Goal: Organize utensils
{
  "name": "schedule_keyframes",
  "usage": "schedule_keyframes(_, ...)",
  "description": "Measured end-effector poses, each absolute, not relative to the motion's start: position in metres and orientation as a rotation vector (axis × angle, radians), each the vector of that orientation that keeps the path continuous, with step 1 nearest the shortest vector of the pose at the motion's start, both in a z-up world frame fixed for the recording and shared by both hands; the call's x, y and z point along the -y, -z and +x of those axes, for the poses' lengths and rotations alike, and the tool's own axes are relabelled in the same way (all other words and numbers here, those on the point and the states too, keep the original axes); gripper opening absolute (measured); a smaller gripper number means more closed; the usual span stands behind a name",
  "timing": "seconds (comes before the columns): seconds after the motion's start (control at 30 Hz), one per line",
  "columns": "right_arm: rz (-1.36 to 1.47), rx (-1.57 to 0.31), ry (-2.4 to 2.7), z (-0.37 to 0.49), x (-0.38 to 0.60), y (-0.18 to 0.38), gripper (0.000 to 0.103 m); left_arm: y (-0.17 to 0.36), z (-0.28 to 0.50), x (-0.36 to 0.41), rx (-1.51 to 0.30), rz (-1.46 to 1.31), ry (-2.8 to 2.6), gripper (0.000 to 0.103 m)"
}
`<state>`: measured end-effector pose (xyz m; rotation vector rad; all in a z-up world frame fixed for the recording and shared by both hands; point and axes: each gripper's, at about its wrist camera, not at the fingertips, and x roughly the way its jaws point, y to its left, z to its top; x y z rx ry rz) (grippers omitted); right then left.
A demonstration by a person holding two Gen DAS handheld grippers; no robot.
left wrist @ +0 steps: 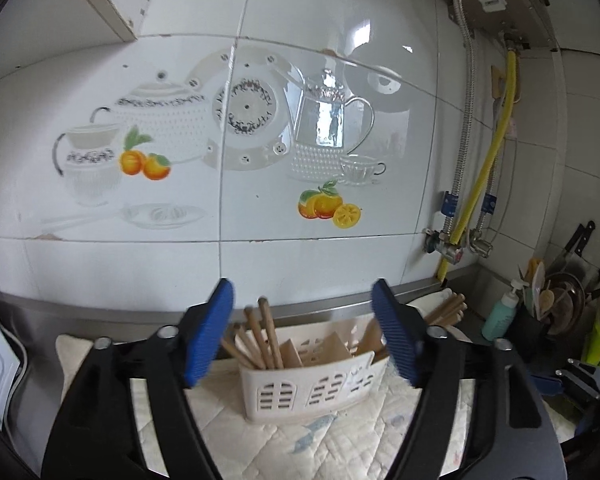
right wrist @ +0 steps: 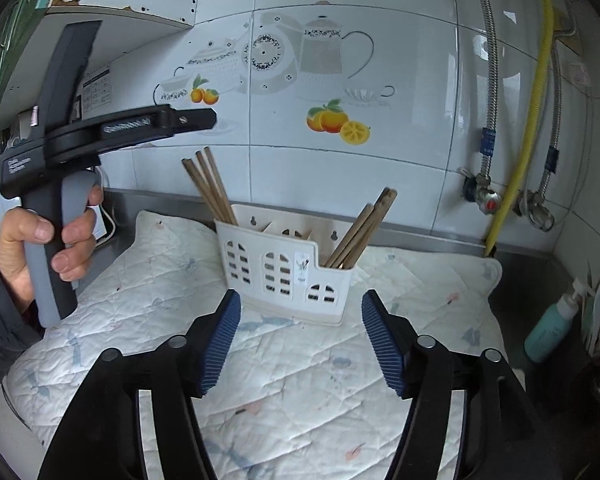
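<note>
quilted cloth (right wrist: 172, 280) spread on the counter | white holder (right wrist: 284, 268) upright on the cloth by the tiled wall | chopsticks (right wrist: 210, 188) leaning in its left and right compartments | left gripper (left wrist: 302, 332) jaws apart, empty | right gripper (right wrist: 300, 340) jaws apart, empty

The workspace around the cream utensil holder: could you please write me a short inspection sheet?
Surface: white quilted mat on a steel counter.
Job's things: cream plastic slotted utensil holder upright on the mat; brown wooden chopsticks in its left end and right end.
Clutter: teal pump bottle, dark pot of spoons, knives at right.
Grippers: left gripper open, empty; right gripper open, empty.
Cables: white cord at left.
Surroundings: white tiled wall, yellow gas hose, braided metal hoses.
</note>
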<state>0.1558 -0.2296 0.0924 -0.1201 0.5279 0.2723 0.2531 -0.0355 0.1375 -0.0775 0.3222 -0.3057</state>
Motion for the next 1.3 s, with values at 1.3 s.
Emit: schedule_keyframes(1.3, -0.011, -0.605, -0.177, 0.051, 0.228, -0.047, 0.093, -0.048, 0.059, -0.006, -0.44, -0.02, 0.137, 0.098)
